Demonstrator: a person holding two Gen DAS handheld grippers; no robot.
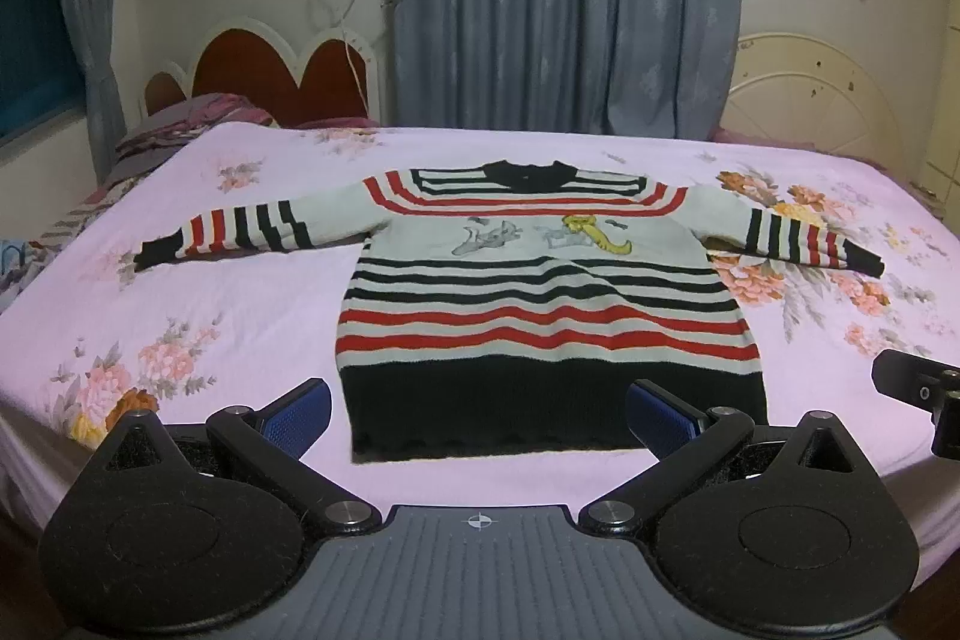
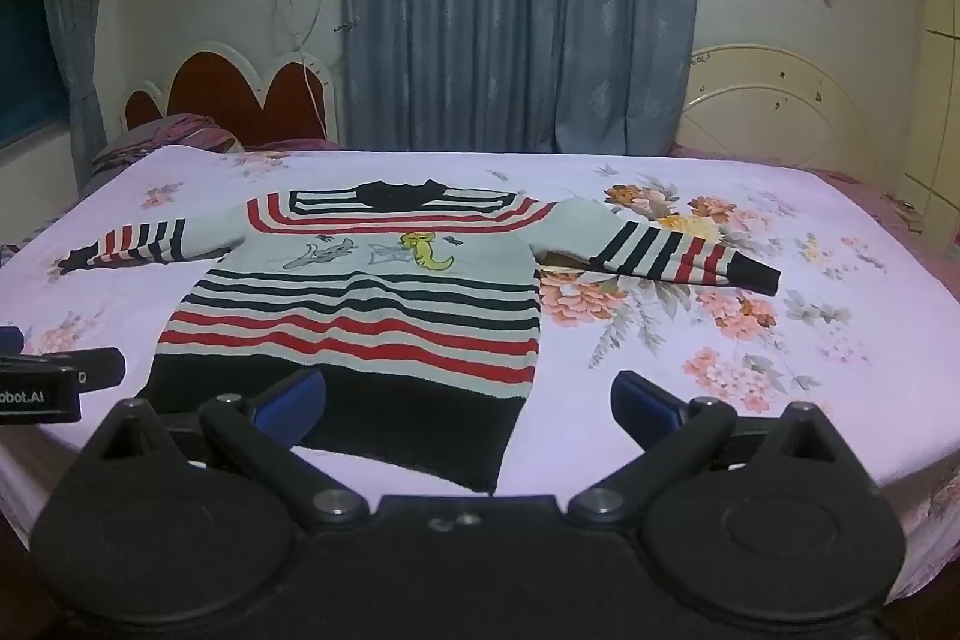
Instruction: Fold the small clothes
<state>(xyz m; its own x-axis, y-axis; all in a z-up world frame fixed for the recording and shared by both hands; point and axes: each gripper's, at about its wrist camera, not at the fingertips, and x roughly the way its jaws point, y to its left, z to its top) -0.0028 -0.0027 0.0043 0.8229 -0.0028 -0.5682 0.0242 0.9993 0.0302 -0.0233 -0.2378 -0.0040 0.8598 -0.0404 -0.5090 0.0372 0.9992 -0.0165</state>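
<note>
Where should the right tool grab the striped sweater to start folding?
Take the striped sweater by its right sleeve's dark cuff, coming from the bed's right edge: the sleeve lies flat and stretched outward, clear of the body. The right tool is open.

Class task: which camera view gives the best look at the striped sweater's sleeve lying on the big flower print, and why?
The right wrist view: the red, black and white striped knit sweater's sleeve lies nearer the middle, cuff fully visible against the pink floral bedsheet. The left wrist view shows the same sleeve too, but pushed toward the right edge and smaller.
</note>
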